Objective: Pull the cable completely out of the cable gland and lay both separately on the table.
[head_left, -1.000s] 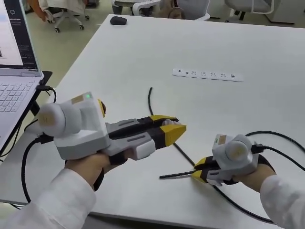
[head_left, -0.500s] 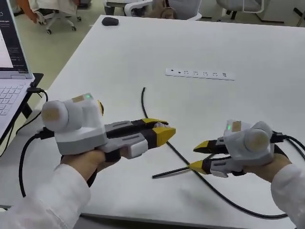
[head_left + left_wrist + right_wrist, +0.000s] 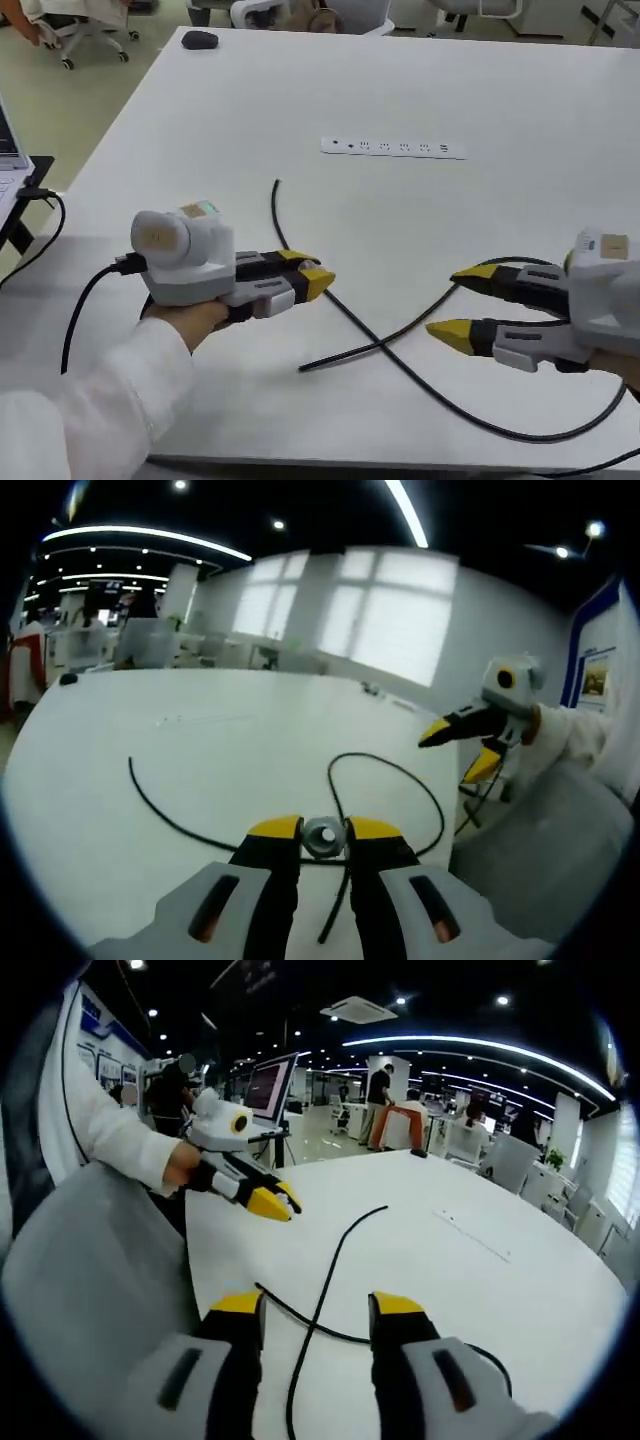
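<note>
My left gripper hovers over the table's near left, shut on a small grey cable gland that sits between its yellow fingertips. The black cable lies loose on the white table, crossing itself in a loop; one end points away, the other end rests near the front. In the right gripper view the cable runs forward between the jaws. My right gripper hangs open to the right of the crossing, holding nothing. It also appears in the left gripper view.
A white power strip lies across the table's middle. A dark mouse sits at the far left corner. Office chairs stand beyond the far edge. A black lead trails from the left gripper off the left edge.
My right gripper has opened, let go of the cable's near end and drawn back to the right. The cable now lies free on the table. The left gripper stays shut on the gland.
</note>
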Motion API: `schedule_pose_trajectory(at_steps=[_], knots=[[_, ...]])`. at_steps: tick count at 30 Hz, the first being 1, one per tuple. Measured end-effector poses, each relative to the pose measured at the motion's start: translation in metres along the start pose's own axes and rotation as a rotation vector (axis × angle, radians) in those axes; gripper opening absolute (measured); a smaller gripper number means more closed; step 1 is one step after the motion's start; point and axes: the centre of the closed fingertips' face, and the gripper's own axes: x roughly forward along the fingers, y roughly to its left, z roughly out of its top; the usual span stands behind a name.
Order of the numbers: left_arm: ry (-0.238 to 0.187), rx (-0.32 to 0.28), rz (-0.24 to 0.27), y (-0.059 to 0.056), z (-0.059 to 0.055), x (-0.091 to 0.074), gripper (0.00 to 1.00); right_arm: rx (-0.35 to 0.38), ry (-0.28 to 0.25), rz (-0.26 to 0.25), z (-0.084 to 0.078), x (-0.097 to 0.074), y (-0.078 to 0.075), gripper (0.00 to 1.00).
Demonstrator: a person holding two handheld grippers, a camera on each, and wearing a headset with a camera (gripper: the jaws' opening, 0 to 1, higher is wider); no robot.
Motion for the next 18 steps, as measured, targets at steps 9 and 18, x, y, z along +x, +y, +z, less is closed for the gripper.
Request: schedule_pose_trajectory(at_steps=[9, 18], knots=[[0.142, 0.074, 0.001, 0.014, -0.052, 0.025, 0.19, 0.191, -0.111, -0.21, -0.007, -0.059, -0.027, 0.41], [0.187, 0.11, 0.024, 0.018, -0.077, 0.035, 0.19, 0.343, -0.166, -0.312, -0.029, -0.084, -0.033, 0.38]])
